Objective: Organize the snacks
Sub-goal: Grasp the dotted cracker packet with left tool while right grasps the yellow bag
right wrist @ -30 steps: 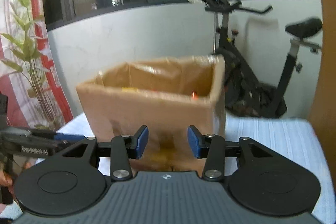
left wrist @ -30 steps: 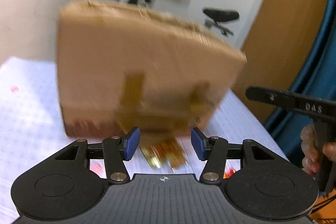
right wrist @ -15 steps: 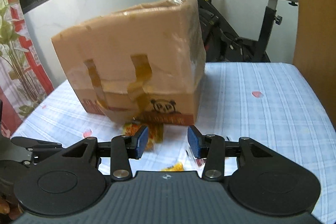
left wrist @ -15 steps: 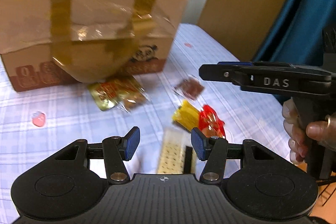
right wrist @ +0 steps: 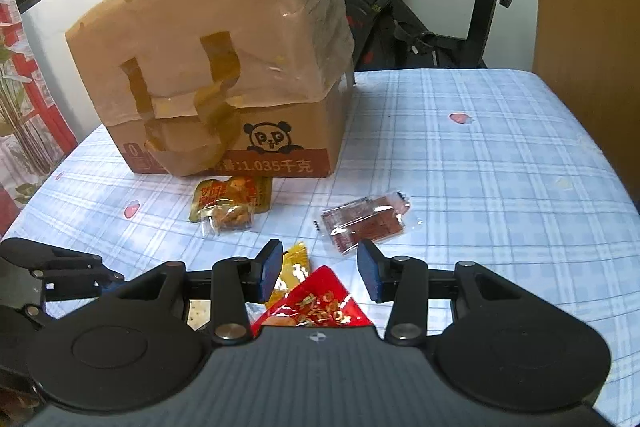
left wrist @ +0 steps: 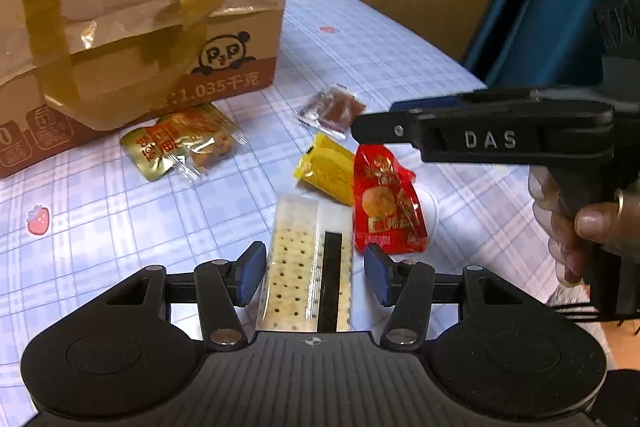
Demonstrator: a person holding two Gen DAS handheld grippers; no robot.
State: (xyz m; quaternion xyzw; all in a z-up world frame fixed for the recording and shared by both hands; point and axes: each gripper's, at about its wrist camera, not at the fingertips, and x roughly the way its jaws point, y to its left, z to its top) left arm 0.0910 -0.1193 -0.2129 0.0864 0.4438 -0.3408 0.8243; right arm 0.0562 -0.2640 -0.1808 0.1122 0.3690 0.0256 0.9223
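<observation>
Between the parted, empty jaws of the left gripper (left wrist: 312, 273), cracker pack (left wrist: 306, 263) lies flat on tabletop (left wrist: 120, 223), long axis running away along the fingers; right gripper (right wrist: 316, 269) also unclenched, farther off over red packet (right wrist: 316, 307).

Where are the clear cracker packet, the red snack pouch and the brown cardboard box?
Clear cracker packet (left wrist: 294, 267), left wrist view, on its dotted crackers.
Red snack pouch (left wrist: 384, 203), left wrist view, mid-front.
Brown cardboard box (right wrist: 280, 143), right wrist view, panda-printed front.

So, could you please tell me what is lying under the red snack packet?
The red snack packet overlaps an edge of the yellow packet and otherwise lies on the checked tablecloth. Whatever else sits beneath it is covered.
</observation>
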